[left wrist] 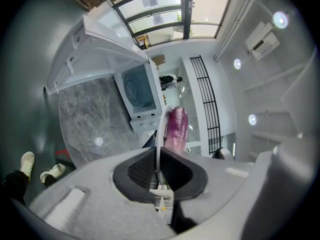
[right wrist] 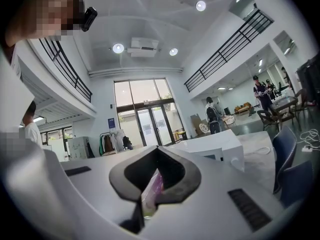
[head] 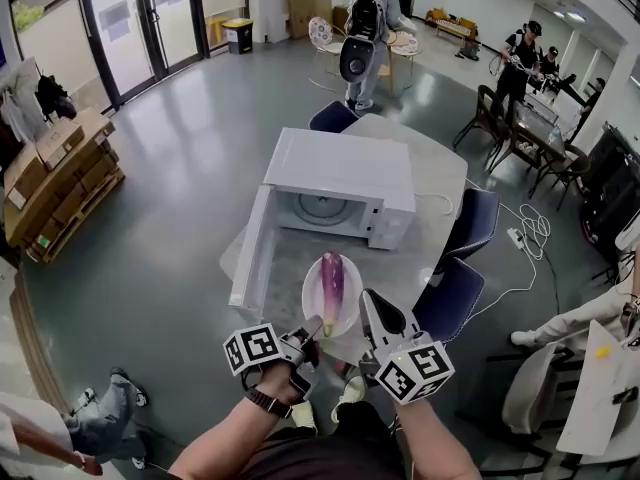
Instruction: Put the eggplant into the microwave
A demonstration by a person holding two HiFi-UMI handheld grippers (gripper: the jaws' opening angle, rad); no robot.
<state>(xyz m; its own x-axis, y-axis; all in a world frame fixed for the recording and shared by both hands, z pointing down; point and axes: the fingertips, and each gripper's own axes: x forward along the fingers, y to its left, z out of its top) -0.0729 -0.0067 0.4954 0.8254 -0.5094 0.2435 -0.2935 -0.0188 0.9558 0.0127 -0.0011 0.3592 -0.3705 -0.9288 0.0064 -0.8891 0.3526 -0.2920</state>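
Currently the eggplant [head: 332, 286], purple, lies lengthwise on a white plate [head: 310, 293] just ahead of both sets of fingers, short of the microwave [head: 340, 173], whose door [head: 250, 253] hangs open on the worktop [head: 440, 168]. Fingers of the left gripper [head: 312, 336] are narrow, pinched on the plate's near rim, with the eggplant straight beyond them. Fingers of the right gripper [head: 366, 303] are closed on the plate's right rim, the microwave farther ahead.
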